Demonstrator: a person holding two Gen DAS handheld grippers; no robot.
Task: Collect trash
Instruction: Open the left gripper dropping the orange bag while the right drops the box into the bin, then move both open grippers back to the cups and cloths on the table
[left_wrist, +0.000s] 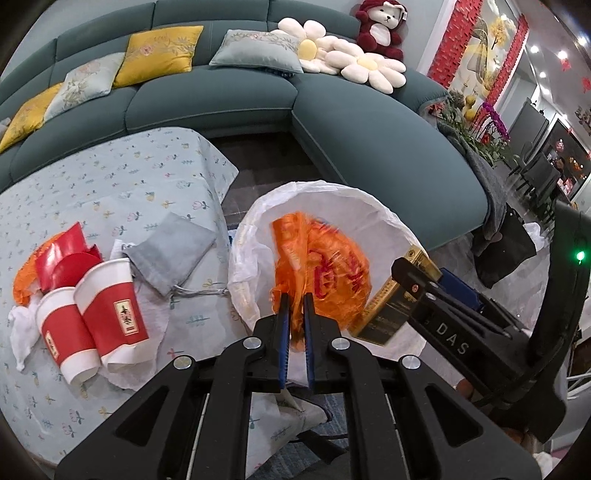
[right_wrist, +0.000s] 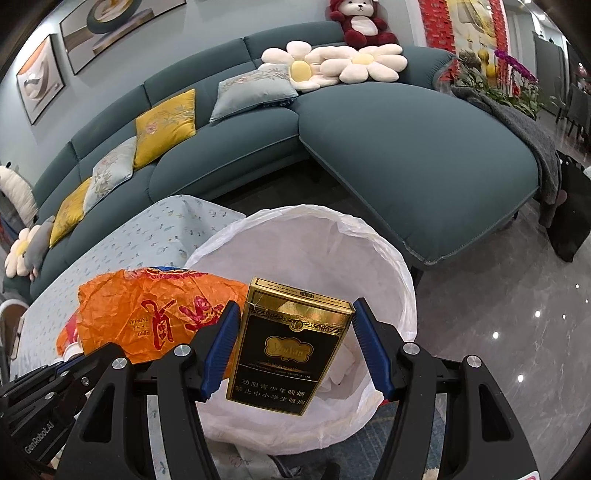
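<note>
My left gripper (left_wrist: 295, 297) is shut on a crumpled orange plastic bag (left_wrist: 325, 266), which hangs over the mouth of a round bin with a white liner (left_wrist: 332, 186). My right gripper (right_wrist: 295, 306) is shut on an upright gold-and-black cigarette pack (right_wrist: 288, 347), its blue pads (right_wrist: 221, 343) against the pack's two sides, and it holds the pack above the liner's opening (right_wrist: 369, 236). In the right wrist view the orange bag (right_wrist: 147, 314) sits just left of the pack. From the left wrist view the pack (left_wrist: 391, 306) shows at the bin's right rim.
A table under a floral cloth (left_wrist: 110, 184) lies left of the bin. On it are two red-and-white paper cups (left_wrist: 92, 325), red wrapper scraps (left_wrist: 70, 254), a white tissue (left_wrist: 22, 332) and a grey pouch (left_wrist: 173, 251). A teal sofa (left_wrist: 332, 122) curves behind; polished floor (right_wrist: 498, 314) lies to the right.
</note>
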